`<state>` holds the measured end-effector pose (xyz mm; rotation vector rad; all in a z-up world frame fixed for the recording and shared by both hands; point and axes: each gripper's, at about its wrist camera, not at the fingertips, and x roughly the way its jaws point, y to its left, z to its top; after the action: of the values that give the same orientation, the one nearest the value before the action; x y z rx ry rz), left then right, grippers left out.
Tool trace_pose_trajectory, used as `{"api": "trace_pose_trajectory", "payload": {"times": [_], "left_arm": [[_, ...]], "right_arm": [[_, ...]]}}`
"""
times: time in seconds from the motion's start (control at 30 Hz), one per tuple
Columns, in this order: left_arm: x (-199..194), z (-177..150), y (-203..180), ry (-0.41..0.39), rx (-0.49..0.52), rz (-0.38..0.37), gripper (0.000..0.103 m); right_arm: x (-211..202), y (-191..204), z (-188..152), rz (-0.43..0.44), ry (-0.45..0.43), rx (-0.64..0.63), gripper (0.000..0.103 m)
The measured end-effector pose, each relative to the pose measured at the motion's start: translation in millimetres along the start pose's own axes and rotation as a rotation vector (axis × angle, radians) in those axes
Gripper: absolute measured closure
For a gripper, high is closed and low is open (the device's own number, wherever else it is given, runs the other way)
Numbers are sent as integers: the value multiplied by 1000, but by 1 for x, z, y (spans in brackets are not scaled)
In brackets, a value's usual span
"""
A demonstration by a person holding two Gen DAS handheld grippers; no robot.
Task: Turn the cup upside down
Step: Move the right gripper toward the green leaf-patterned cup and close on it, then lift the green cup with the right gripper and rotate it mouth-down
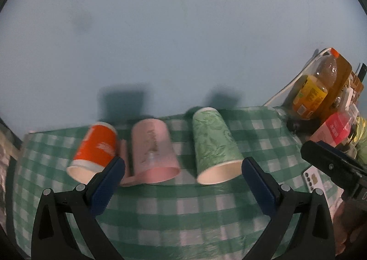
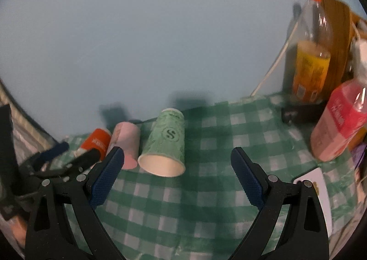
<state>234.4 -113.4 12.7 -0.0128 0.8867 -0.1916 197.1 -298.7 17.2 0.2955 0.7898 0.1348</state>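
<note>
Item: three cups across mid-frame on the checked cloth (image 1: pixel 183 214), orange cup (image 1: pixel 96 147), pink cup (image 1: pixel 153 152), green cup (image 1: pixel 214 145), each seemingly upside down, wide mouth toward you, though fisheye blur leaves it unsure. Your left gripper (image 1: pixel 183 168) and right gripper (image 2: pixel 177 160) are both spread, empty. The green cup (image 2: pixel 166 142) sits ahead, just left of centre between your right fingers, which look nearer.

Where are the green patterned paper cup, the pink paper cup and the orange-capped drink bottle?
green patterned paper cup (image 2: pixel 165 139): right wrist view, side wall.
pink paper cup (image 1: pixel 153 145): left wrist view, side wall.
orange-capped drink bottle (image 2: pixel 312 69): right wrist view, yellow label.
</note>
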Motion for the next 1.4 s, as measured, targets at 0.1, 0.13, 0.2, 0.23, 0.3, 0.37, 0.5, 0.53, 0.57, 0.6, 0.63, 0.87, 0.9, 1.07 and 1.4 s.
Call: {"api": "trace_pose_trajectory", "payload": {"times": [0.1, 0.13, 0.2, 0.23, 0.3, 0.37, 0.5, 0.53, 0.57, 0.6, 0.63, 0.87, 0.9, 1.07, 1.4], "left_arm": [[15, 11, -9, 42, -3, -15, 0], [20, 14, -12, 61, -4, -15, 0], [33, 21, -17, 101, -11, -23, 0], [36, 23, -19, 112, -10, -26, 0], [51, 27, -27, 151, -4, -20, 1], [63, 30, -29, 187, -14, -29, 1], [89, 36, -38, 269, -38, -58, 1], [93, 37, -40, 281, -41, -58, 1], [98, 38, -42, 290, -45, -59, 1], [105, 39, -45, 307, -42, -52, 1], [109, 40, -47, 317, -38, -49, 1], [133, 37, -51, 372, -20, -36, 3], [137, 37, -52, 383, -9, -30, 3], [151, 38, -48, 409, -8, -19, 9], [166, 33, -49, 460, -2, -42, 28]], "right_arm": [[12, -14, 9, 17, 37, 66, 10], [14, -18, 11, 22, 42, 85, 10], [20, -24, 16, 18, 55, 109, 10], [21, -26, 18, 14, 56, 118, 10], [22, -28, 23, 11, 55, 118, 10], [25, -31, 28, -1, 56, 121, 10], [35, -40, 34, -38, 63, 134, 10], [38, -42, 35, -49, 65, 135, 10], [40, -45, 36, -61, 69, 138, 10], [43, -47, 36, -68, 72, 143, 10], [46, -50, 37, -72, 77, 150, 10], [61, -64, 34, -75, 111, 175, 10], [62, -65, 33, -76, 114, 175, 10], [66, -67, 27, -77, 129, 176, 10], [67, -66, 23, -84, 131, 165, 10]]}}
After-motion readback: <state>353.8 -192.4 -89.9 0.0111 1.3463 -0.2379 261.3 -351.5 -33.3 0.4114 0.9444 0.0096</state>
